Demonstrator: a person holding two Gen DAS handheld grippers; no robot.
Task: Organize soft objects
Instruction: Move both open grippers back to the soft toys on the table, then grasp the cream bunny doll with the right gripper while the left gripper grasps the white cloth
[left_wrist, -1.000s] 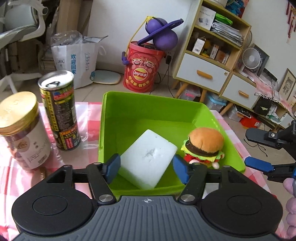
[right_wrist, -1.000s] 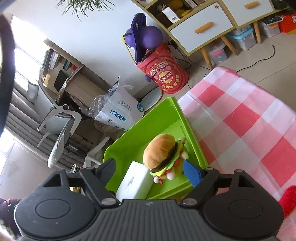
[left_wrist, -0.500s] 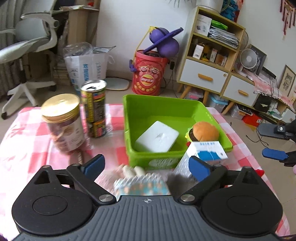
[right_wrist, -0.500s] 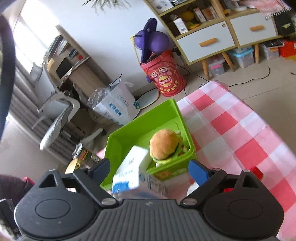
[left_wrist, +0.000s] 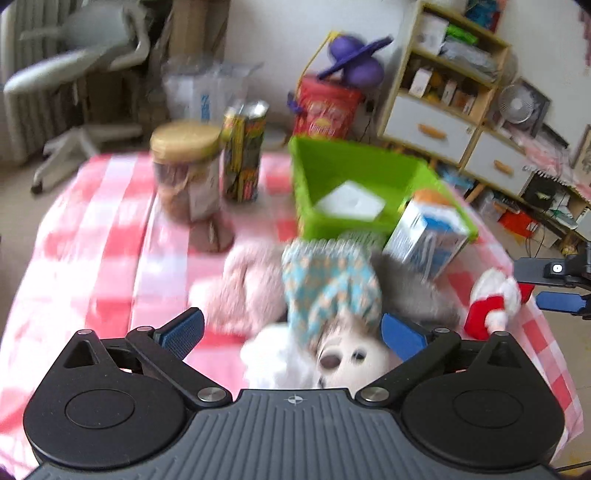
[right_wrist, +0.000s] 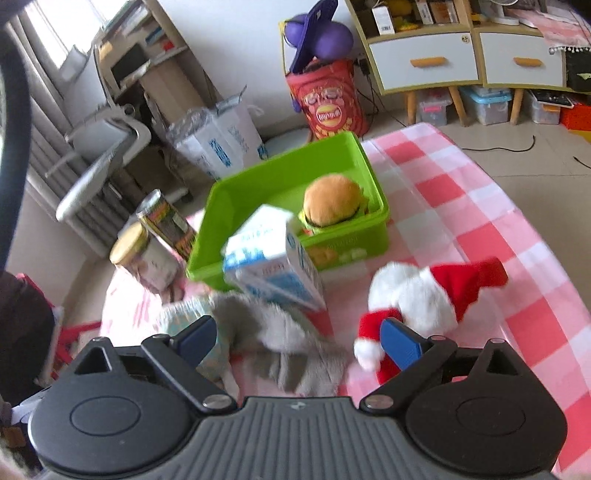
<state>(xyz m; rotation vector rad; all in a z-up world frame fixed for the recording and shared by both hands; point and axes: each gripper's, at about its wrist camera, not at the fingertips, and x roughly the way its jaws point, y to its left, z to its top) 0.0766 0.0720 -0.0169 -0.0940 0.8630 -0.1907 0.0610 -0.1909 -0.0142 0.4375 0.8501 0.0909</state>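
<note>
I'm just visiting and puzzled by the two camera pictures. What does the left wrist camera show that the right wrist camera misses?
Only the left wrist view shows the white foam block in the green bin, a pink plush and a white plush face.

Only the right wrist view shows the burger plush.

Both show the bin, milk carton, Santa toy, jar and can.

Milk carton (right_wrist: 271, 264) before green bin (right_wrist: 236, 184); bare cloth (right_wrist: 491, 229) rightward.

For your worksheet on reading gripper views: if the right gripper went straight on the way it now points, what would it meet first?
Probably the grey plush cloth lying between the open right gripper fingers; depth is unclear.
</note>
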